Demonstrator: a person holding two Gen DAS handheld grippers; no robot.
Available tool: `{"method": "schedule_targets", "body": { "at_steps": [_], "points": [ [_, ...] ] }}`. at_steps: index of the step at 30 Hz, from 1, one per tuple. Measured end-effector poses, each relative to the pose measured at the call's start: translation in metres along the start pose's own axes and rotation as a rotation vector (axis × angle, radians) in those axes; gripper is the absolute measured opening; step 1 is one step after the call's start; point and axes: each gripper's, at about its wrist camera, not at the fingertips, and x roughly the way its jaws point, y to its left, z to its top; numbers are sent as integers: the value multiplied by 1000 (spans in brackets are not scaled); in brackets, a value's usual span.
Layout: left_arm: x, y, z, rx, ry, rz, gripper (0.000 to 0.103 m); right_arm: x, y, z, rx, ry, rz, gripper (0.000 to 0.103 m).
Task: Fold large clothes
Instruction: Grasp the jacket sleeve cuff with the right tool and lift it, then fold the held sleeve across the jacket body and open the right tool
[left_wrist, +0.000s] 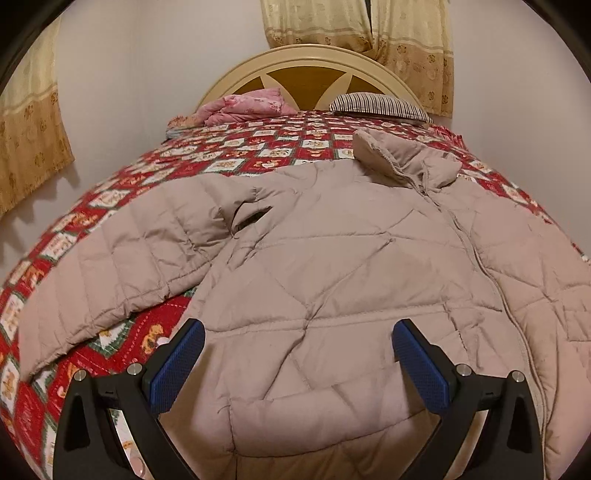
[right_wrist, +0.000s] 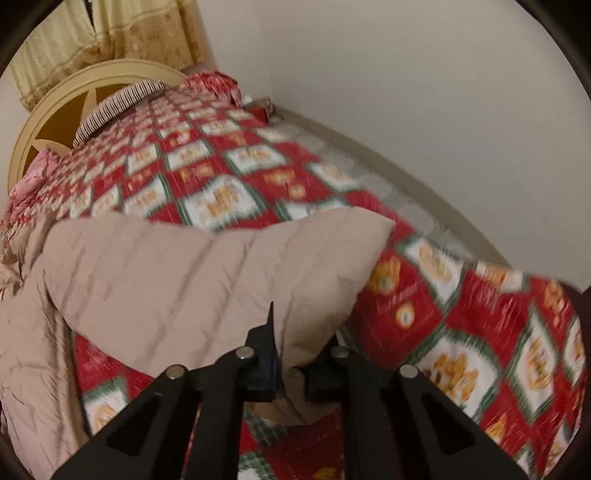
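A beige quilted puffer jacket (left_wrist: 332, 258) lies front up on the bed, zipped, collar (left_wrist: 391, 155) toward the headboard. Its left sleeve (left_wrist: 122, 258) stretches out to the left. My left gripper (left_wrist: 297, 347) is open, blue pads apart, hovering over the jacket's lower front and holding nothing. In the right wrist view my right gripper (right_wrist: 291, 365) is shut on the jacket's other sleeve (right_wrist: 221, 273), lifted off the bedspread. The view is motion-blurred.
The bed has a red patterned bedspread (left_wrist: 258, 147), also in the right wrist view (right_wrist: 443, 314). A pink folded blanket (left_wrist: 247, 105) and a striped pillow (left_wrist: 380, 105) lie by the cream headboard (left_wrist: 306, 62). Curtains (left_wrist: 369, 33) hang behind. A wall (right_wrist: 406, 92) runs along the bed's right side.
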Motion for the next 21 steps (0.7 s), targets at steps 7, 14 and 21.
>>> {"method": "schedule_targets", "body": {
  "at_steps": [7,14,21],
  "points": [
    [7,12,-3,-64,41,-58,102,-54,76,50,-179,-187,-28,12],
    [5,16,-4,-82,30,-73,102,-116,183,63,-428,-390,-4,11],
    [3,22,-5,-107,24,-85,102,-144,279,40,-636,-508,71,11]
  ]
}}
